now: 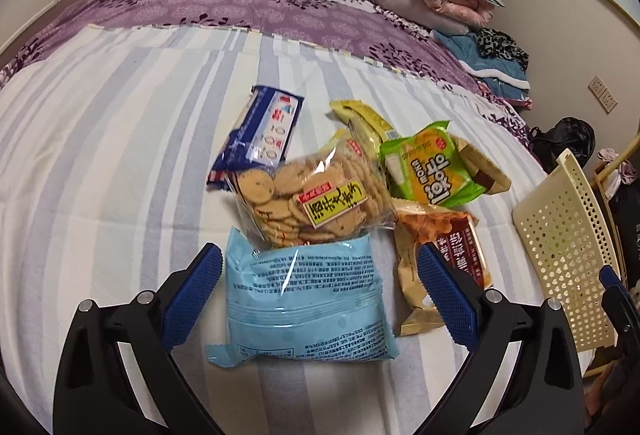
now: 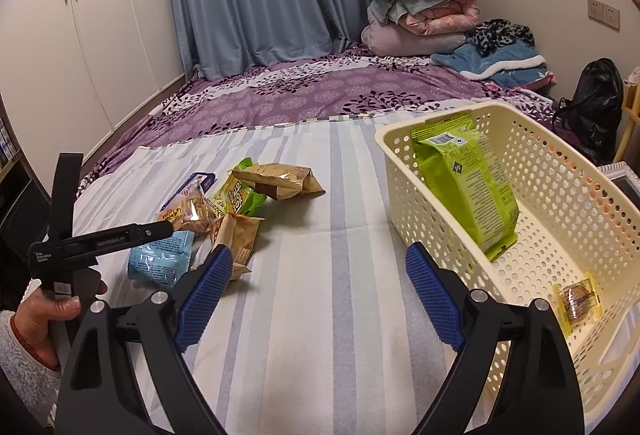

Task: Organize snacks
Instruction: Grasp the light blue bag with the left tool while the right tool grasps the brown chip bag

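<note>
Your left gripper (image 1: 320, 291) stands spread wide, its blue pads either side of the pale blue packet (image 1: 304, 299) — nearest item of the pile, lying flat on the striped sheet (image 1: 100, 155). Nothing pinched yet; whether the pads touch the film cannot be told. Your right gripper (image 2: 320, 295) is likewise spread and holds nothing, hovering over bare sheet between the pile and the cream basket (image 2: 580, 195).

Just behind the blue packet: clear bag of round biscuits (image 1: 308, 203), its lower edge overlapping the packet's far end. To the right, a brown-and-red sachet (image 1: 436, 263) right by your right-hand pad (it could get caught in the close). Farther back, green packet (image 1: 432, 167), yellow wrapper (image 1: 368, 119), dark blue pack (image 1: 260, 135).

Basket sits off to the right of the pile, well apart from it. Already inside: a tall green bag (image 2: 468, 187) leaning on the wall and a small yellow-wrapped bar (image 2: 578, 301) on the floor.

Judgement — sorting is early, most snacks still on the bed. Step in hand looks like the pickup of the blue packet. Next move calls for closing across its width, lifting clear of the biscuit bag, then carrying right to the basket.
</note>
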Available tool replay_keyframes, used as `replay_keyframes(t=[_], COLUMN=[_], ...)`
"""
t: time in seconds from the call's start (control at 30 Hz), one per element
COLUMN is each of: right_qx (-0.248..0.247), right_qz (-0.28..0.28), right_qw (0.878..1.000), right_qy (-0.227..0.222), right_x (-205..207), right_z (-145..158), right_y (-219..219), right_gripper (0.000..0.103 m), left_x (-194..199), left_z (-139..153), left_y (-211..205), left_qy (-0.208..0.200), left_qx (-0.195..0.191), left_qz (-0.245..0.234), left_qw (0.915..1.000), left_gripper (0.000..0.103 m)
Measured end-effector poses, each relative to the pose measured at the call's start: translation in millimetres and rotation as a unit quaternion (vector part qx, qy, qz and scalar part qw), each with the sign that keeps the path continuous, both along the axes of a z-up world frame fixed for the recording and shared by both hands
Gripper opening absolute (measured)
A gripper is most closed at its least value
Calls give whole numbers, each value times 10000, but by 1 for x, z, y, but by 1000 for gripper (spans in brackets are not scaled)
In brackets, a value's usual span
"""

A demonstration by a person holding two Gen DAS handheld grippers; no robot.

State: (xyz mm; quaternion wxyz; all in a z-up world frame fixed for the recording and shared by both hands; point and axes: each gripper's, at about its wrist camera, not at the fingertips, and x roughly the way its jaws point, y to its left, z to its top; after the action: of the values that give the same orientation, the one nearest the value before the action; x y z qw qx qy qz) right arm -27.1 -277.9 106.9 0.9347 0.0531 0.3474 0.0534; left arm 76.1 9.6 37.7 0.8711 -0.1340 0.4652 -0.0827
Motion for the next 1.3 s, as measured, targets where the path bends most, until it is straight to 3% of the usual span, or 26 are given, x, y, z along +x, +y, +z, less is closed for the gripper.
replay_keyframes(t=[0.2,0.53,0.6,0.7,1.3], right_qx=[-13,-21,-53,-25,-42], right_qz=[158,414,439,472,782], right_qw=[9998,9986,9983,9978,9936], right_qy=[145,331,369,467,810], right_x=[5,16,18,24,62], right_z=[-11,-23,-26,-31,-56], right_y=[11,32,36,41,87], right_gripper=[88,88,88,88,88], left_x=[3,-2,-5,-9,-37], left_z=[-20,-23,-24,-22,2], left_y=[-9,-20,-20,-18,18], left_qy=[216,-32,-68,-166,-482], left_qx=[84,634,851,991,861], left_qz=[5,-145,-101,-106,101], left_qw=[9997,9979,9963,9949,9951], left_gripper=[99,100,96,82,69])
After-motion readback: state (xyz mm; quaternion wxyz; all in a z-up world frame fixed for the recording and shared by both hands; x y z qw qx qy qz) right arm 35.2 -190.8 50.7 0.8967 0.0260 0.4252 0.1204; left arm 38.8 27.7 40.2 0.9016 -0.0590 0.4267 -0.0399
